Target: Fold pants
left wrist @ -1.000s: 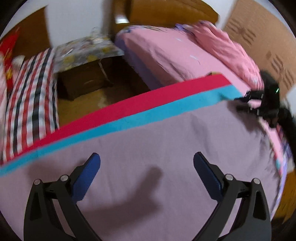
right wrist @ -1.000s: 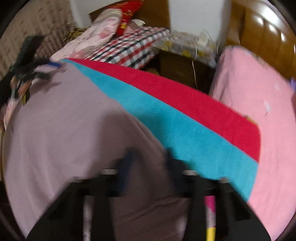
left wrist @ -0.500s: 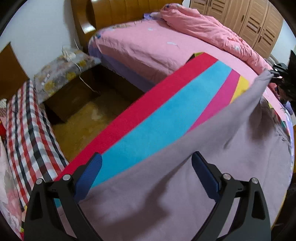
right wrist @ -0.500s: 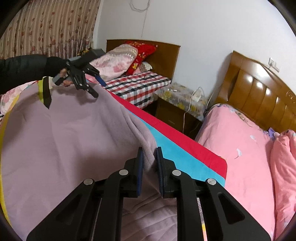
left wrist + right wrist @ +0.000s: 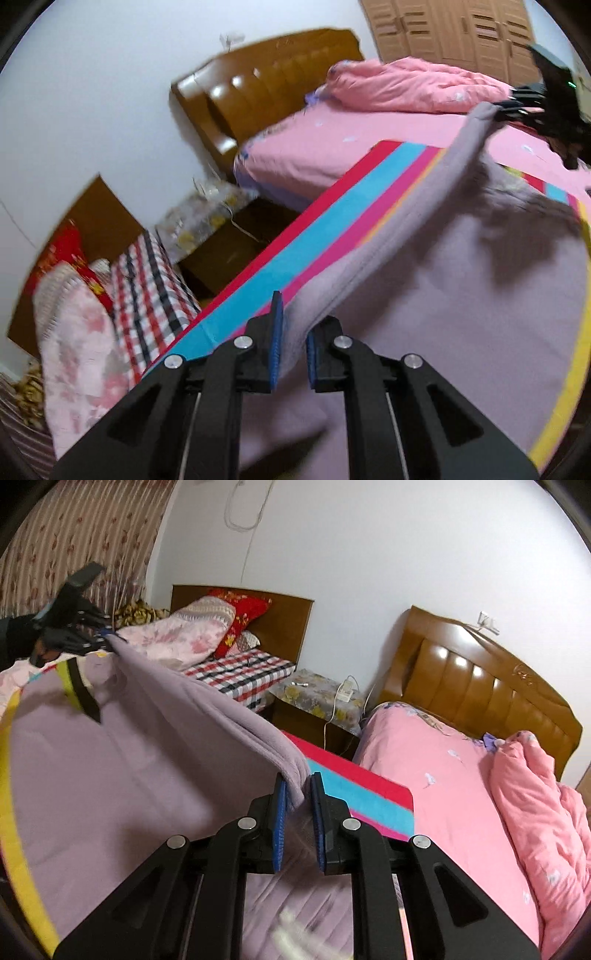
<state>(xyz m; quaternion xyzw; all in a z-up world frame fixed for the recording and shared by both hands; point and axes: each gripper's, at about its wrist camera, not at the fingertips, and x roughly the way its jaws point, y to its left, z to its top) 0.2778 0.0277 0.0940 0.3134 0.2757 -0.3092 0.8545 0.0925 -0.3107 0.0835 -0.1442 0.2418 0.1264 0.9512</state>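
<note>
The mauve pants (image 5: 443, 280) lie spread over a striped mat (image 5: 280, 258) on the bed. My left gripper (image 5: 293, 325) is shut on one end of the pants' far edge and holds it raised. My right gripper (image 5: 297, 794) is shut on the other end of the pants (image 5: 155, 760) and lifts it too. The edge hangs taut between the two. Each gripper shows in the other's view: the right one (image 5: 517, 105) at the upper right, the left one (image 5: 98, 642) at the upper left. A black strap (image 5: 83, 694) hangs near the left gripper.
A pink bed (image 5: 443, 782) with a rumpled pink quilt (image 5: 535, 812) and wooden headboard (image 5: 480, 686) lies to the right. A nightstand (image 5: 317, 701) stands between it and a checked bed (image 5: 240, 675). Wardrobe doors (image 5: 461, 29) are behind.
My left gripper has shut on the pants' edge; it was open half a second ago. Both grippers have lifted the edge higher off the mat.
</note>
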